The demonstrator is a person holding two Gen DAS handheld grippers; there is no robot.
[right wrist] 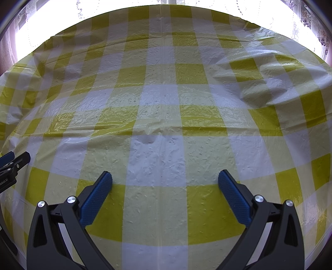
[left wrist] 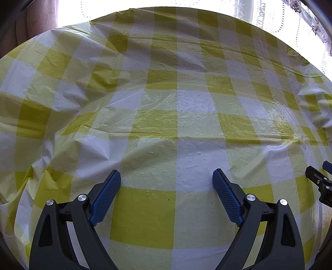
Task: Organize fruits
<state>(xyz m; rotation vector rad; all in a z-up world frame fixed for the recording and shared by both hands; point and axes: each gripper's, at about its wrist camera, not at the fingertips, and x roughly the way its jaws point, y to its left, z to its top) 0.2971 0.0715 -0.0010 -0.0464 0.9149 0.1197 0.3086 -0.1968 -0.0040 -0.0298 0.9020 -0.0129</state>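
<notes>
No fruit shows in either view. My left gripper [left wrist: 167, 176] hangs open over the yellow and white checked tablecloth [left wrist: 166, 99], its blue pads wide apart with nothing between them. My right gripper [right wrist: 165, 176] is open the same way above the same cloth [right wrist: 166, 97], also holding nothing. The tip of the right gripper [left wrist: 319, 182] pokes in at the right edge of the left wrist view. At the left edge of the right wrist view I see the tip of the left gripper [right wrist: 12, 164]. The two stand side by side, apart.
The plastic cloth is wrinkled, with raised folds at the left [left wrist: 62, 116] and at the far right [right wrist: 269, 83]. Bright windows with lace curtains [left wrist: 290, 18] lie beyond the table's far edge. A brown curtain [left wrist: 35, 20] hangs at the far left.
</notes>
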